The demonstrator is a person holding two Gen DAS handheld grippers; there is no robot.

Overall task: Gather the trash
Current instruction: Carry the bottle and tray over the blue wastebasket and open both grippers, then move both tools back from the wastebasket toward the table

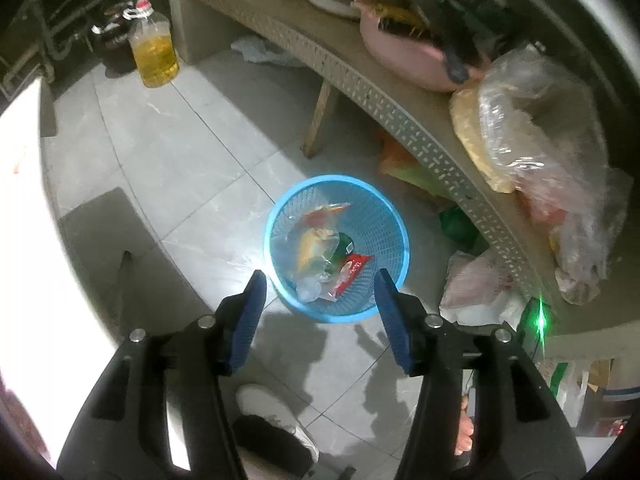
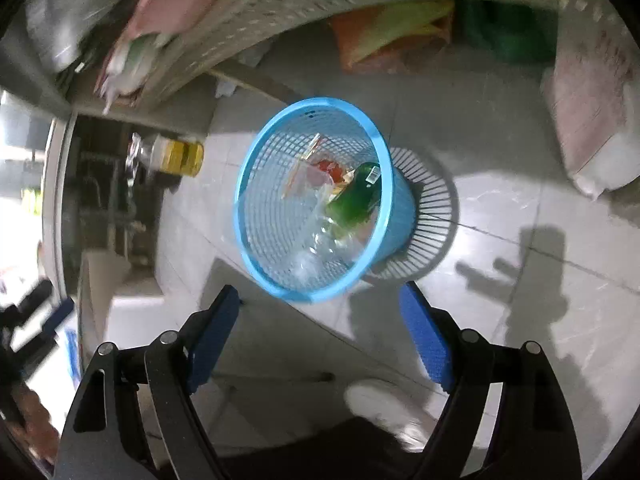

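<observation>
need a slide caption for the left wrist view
Open left hand-held gripper above a blue mesh wastebasket holding wrappers and a green bottle, on a tiled floor beside a cluttered shelf.

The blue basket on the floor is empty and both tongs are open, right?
Not quite. The blue basket is not empty: the left wrist view shows a red wrapper and a green bottle inside. Both the left tongs and right tongs are open.
</observation>
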